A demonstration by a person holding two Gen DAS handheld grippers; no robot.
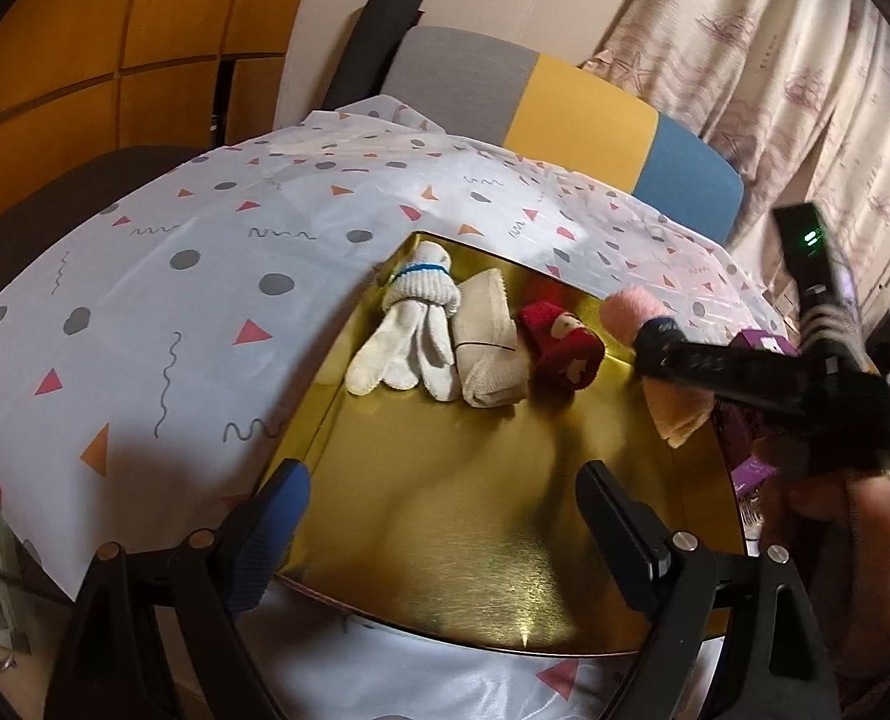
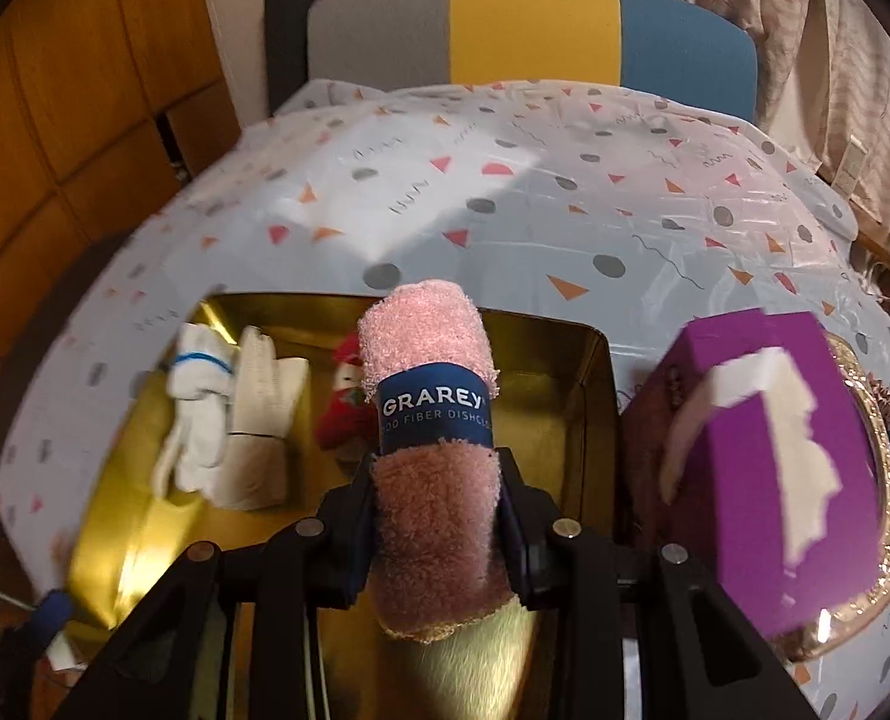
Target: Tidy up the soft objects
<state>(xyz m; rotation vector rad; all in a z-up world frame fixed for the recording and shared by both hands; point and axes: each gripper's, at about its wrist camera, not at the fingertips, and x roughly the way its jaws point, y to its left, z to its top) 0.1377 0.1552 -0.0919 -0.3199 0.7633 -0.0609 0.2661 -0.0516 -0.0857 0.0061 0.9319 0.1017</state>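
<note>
A gold tray (image 1: 457,516) (image 2: 589,372) lies on the patterned tablecloth. In it lie a row of white gloves (image 1: 405,330) (image 2: 195,408), a beige rolled cloth (image 1: 487,354) (image 2: 258,432) and a red rolled cloth (image 1: 562,348) (image 2: 339,414). My right gripper (image 2: 438,516) (image 1: 661,354) is shut on a pink rolled dishcloth (image 2: 429,360) (image 1: 628,312) with a blue GRAREY band, held above the tray's right part. My left gripper (image 1: 445,516) is open and empty over the tray's near end.
A purple box (image 2: 745,438) (image 1: 769,342) with torn white paper stands on a gold-rimmed plate (image 2: 871,408) right of the tray. A grey, yellow and blue chair back (image 2: 535,24) stands behind the table. A curtain (image 1: 775,60) hangs at the right.
</note>
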